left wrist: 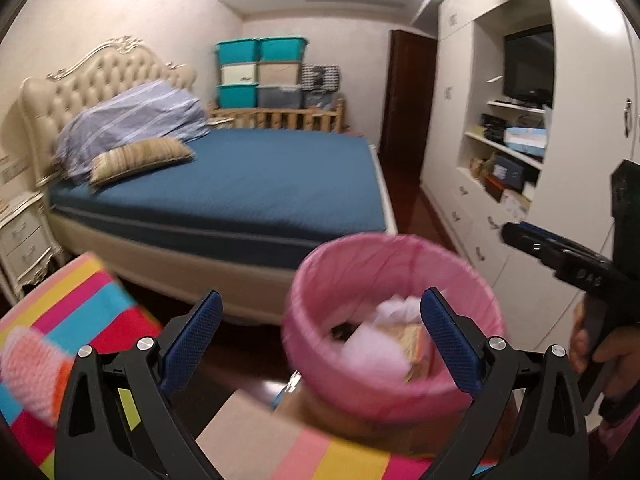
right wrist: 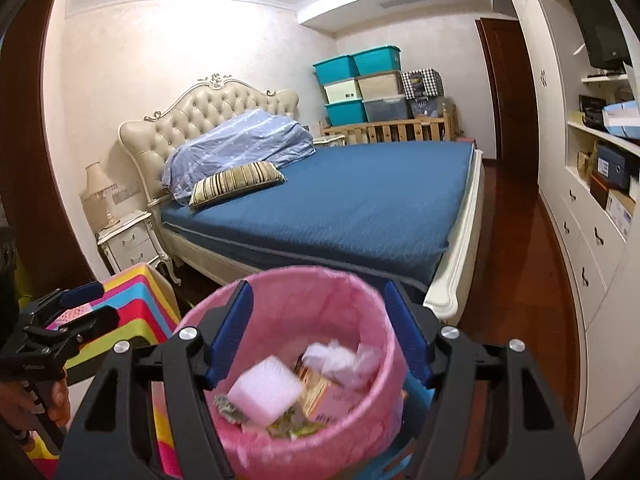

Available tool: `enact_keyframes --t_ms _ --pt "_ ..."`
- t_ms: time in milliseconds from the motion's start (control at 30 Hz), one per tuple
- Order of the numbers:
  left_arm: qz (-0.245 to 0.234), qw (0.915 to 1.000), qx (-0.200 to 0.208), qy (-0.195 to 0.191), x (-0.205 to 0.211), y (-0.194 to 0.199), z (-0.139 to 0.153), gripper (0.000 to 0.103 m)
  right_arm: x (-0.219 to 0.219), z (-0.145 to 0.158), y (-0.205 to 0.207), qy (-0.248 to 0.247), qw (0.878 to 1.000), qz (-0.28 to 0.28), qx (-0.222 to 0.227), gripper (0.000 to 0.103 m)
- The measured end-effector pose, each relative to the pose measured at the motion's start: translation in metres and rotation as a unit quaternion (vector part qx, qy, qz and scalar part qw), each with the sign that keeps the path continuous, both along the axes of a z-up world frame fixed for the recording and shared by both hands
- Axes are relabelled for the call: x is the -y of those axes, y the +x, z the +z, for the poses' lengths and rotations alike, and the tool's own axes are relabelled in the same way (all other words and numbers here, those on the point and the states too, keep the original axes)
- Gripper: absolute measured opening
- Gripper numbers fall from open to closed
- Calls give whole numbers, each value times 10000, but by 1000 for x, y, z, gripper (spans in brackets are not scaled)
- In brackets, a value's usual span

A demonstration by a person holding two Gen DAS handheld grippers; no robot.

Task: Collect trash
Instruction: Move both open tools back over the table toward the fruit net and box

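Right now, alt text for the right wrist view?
A pink-lined bin holding tissues, a white sponge and packaging sits between the right gripper's open jaws. Behind it is a blue bed, with a striped stool at left.

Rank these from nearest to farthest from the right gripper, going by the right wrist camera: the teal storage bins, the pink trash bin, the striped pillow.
1. Pink trash bin, directly below and ahead of the right gripper.
2. Striped pillow, on the bed, ahead and left.
3. Teal storage bins, stacked against the far wall.
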State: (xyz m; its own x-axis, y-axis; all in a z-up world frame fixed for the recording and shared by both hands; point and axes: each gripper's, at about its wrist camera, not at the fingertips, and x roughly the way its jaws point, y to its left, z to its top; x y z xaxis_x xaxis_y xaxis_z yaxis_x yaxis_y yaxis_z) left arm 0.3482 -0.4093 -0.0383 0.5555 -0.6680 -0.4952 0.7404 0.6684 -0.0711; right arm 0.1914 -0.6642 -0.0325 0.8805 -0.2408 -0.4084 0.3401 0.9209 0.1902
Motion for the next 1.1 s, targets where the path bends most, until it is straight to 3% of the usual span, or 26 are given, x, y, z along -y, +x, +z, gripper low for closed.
enact_keyframes --t_ms 267,500,800,1100 --pt "749 9960 101 471 -77 -24 -7 94 -61 6 -1 -119 9988 462 -133 66" --pt "1508 9852 181 793 -168 -49 -9 94 -124 9 17 -127 9941 1058 -206 67" --pt "2846 9549 54 851 -296 -71 -9 94 -222 6 43 -163 9817 1834 -488 69" --pt "4088 9104 -169 610 -414 -71 -9 94 -323 0 77 -428 9623 2540 -878 69"
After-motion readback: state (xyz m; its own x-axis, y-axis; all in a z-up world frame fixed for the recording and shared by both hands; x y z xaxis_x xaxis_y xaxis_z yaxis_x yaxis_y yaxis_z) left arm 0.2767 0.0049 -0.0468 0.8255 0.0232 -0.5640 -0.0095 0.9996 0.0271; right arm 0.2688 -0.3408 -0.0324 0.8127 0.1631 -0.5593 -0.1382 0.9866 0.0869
